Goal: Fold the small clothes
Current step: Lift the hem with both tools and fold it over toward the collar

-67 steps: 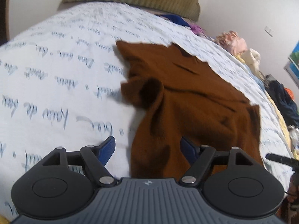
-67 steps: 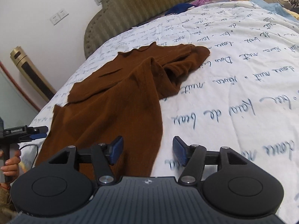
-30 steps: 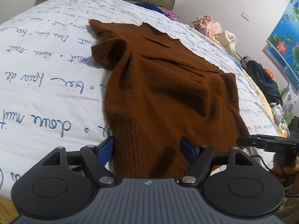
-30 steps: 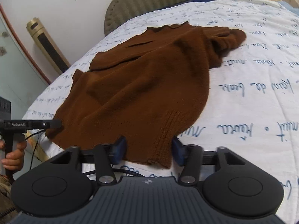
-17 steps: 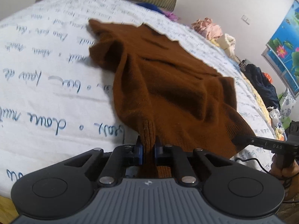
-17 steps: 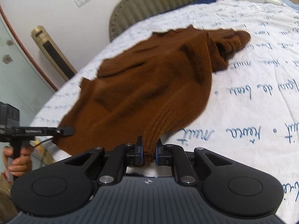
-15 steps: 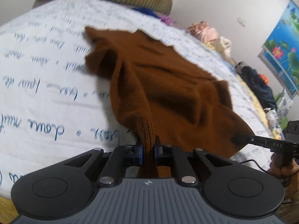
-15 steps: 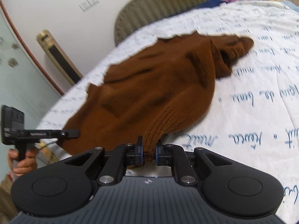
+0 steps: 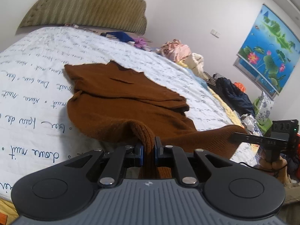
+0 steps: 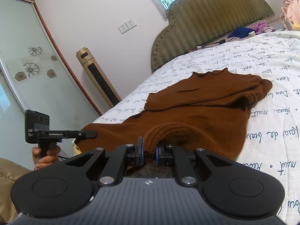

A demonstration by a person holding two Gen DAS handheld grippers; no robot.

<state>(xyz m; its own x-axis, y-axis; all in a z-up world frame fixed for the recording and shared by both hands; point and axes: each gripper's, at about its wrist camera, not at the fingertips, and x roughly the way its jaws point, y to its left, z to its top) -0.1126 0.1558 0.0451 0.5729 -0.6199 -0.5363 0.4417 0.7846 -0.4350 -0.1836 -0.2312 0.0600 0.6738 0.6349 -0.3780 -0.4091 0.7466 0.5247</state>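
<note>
Covering most of both views: a bed (image 9: 37, 60) under a white quilt printed with dark handwriting, a padded olive headboard (image 10: 215, 15) at its far end.
Sweater: a brown knitted sweater (image 9: 121, 97) lies spread on the quilt, neckline toward the headboard, one sleeve folded across the chest. Its ribbed bottom hem is raised off the bed at both near corners.
Clutter: loose clothes (image 9: 176, 49) are piled along the far side of the bed, well apart from the sweater.
Left gripper: the left gripper (image 9: 148, 150) has its blue-padded fingers (image 9: 140, 152) drawn together, pinching a bunched fold of the ribbed hem at the sweater's left corner.
Right gripper: the right gripper (image 10: 149, 151) is likewise pressed together on a rounded bunch of hem at the other corner. It also shows at the right edge of the left view, where the hem stretches between the two.
Step in hand: probably lifting the hem to carry it toward the neckline for a first fold.
Risk, slipping: each grip holds only a small bunch of thick knit near the pad tips; a quick pull could draw the hem out of one grip.
Risk, uneven fold: if one side travels further than the other, the hem would land skewed.
Risk, dragging: lifting too low could slide the whole sweater along the quilt and disturb the folded sleeve.
Risk, stretching: pulling the two corners apart too hard could distort the ribbing.
</note>
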